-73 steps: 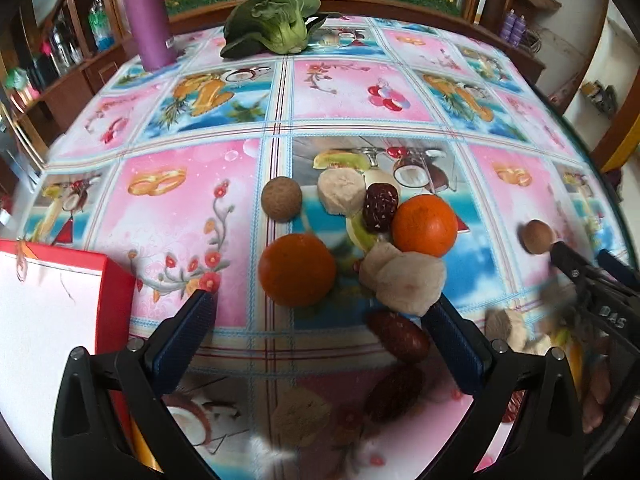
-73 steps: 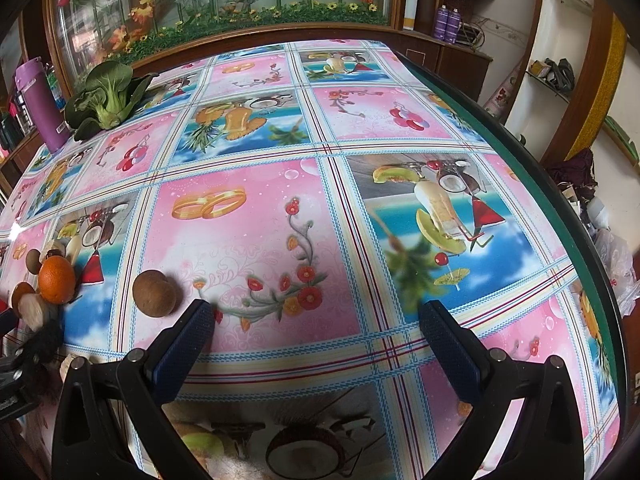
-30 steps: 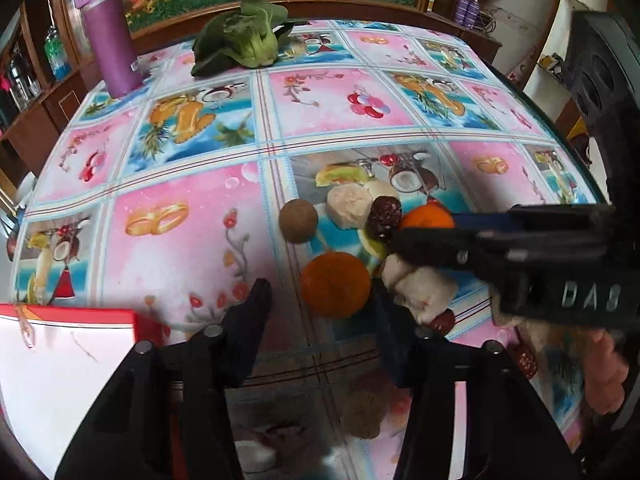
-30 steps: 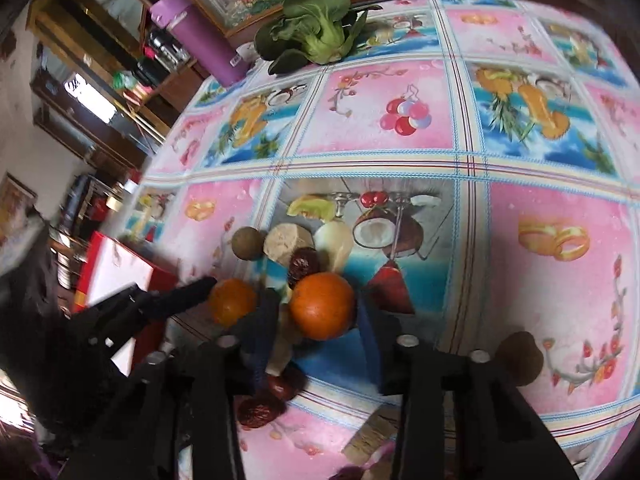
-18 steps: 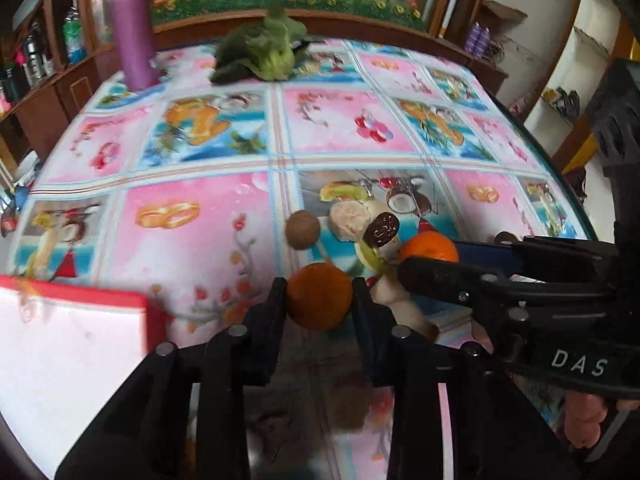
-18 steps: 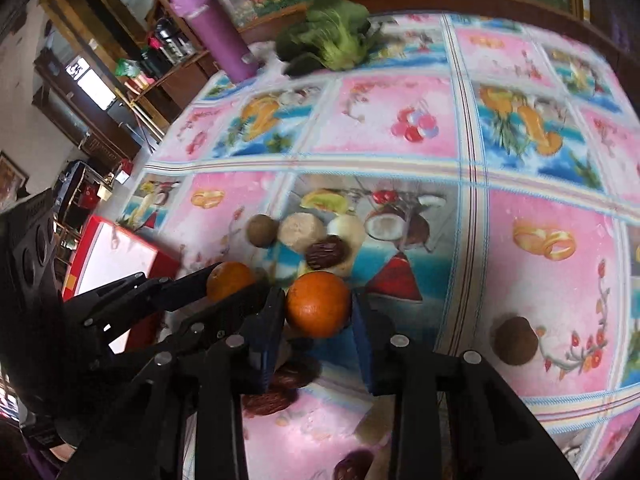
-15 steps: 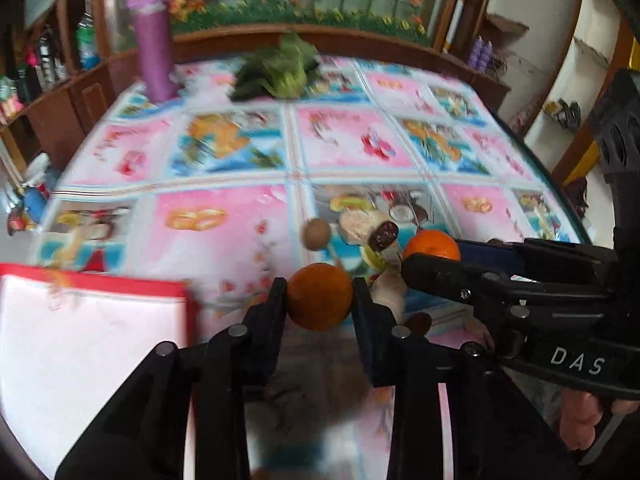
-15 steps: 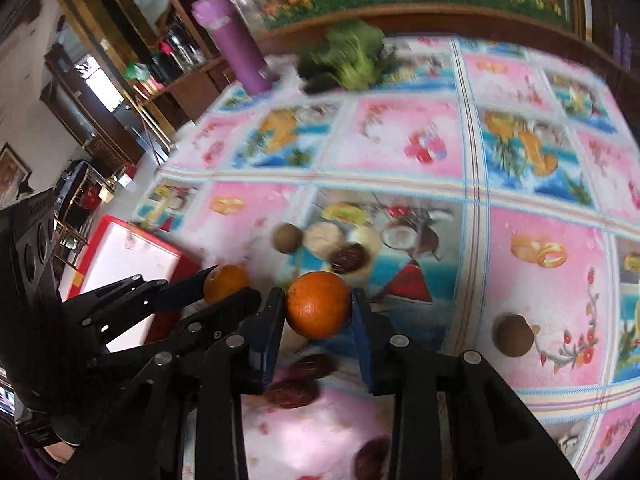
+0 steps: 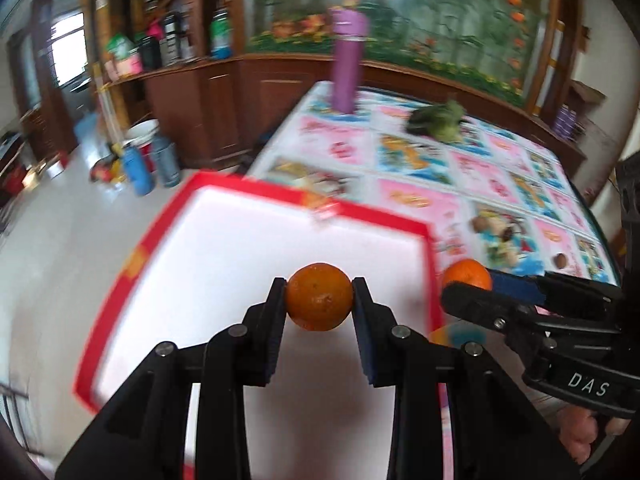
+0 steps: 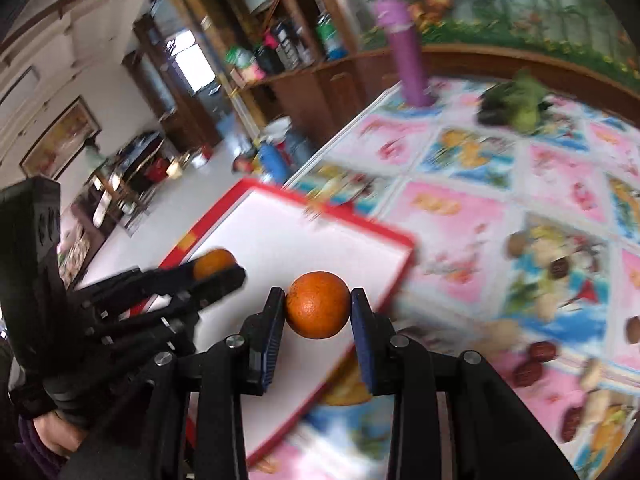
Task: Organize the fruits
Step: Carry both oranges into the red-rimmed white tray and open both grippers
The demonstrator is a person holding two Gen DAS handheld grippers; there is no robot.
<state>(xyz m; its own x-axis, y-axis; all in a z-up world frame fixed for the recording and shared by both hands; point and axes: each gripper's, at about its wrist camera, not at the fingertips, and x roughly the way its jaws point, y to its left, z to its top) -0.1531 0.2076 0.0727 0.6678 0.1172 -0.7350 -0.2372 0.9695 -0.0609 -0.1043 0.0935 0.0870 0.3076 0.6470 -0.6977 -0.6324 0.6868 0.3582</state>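
I have an orange in each tool: the left tool (image 9: 319,304) is closed snugly on its orange (image 9: 319,297), which hangs over the white inside of the red-rimmed box (image 9: 256,240), and the right tool (image 10: 318,306) pinches the second orange (image 10: 318,305) above the box's near edge, not fully over the white floor. The job now, as I judge it, is to set both down inside. I want to lower each fruit until it nearly touches the floor before I ease the pads apart (oranges roll), and place them apart from each other and away from the rim (image 10: 340,220). The other fruits (image 10: 556,268) wait on the counter (image 10: 460,216).
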